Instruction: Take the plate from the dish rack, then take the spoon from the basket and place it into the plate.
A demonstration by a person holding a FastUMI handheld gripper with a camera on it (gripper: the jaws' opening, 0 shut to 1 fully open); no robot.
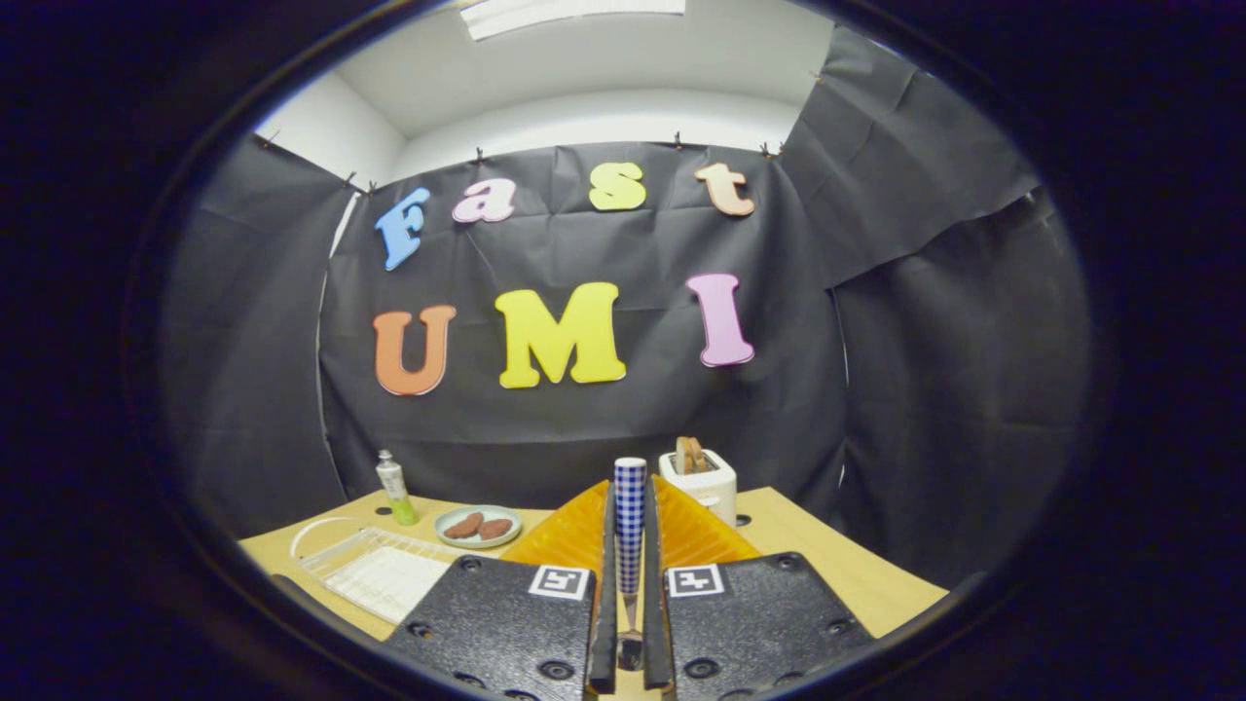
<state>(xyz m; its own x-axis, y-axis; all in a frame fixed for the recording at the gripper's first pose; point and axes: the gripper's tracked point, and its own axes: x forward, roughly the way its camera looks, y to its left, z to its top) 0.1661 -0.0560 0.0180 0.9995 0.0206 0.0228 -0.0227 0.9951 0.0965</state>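
Pinching a blue-checked-handled metal spoon (630,516) upright, gripper (629,526) fingers pressed on its handle; light, stiff, likely slippery, so grip mid-handle; grey-green plate (454,518) waits beyond.

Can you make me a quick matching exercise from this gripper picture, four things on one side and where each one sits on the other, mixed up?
Things:
1. spoon
2. toaster
3. bottle
4. dish rack

Places:
A. standing near the booth wall, beside the small plate of food
B. on the table beyond the fingers, bread in its slots
C. gripped upright between the fingers, checked handle up
D. lying on the table, in front of the bottle

Pairs: 1-C, 2-B, 3-A, 4-D
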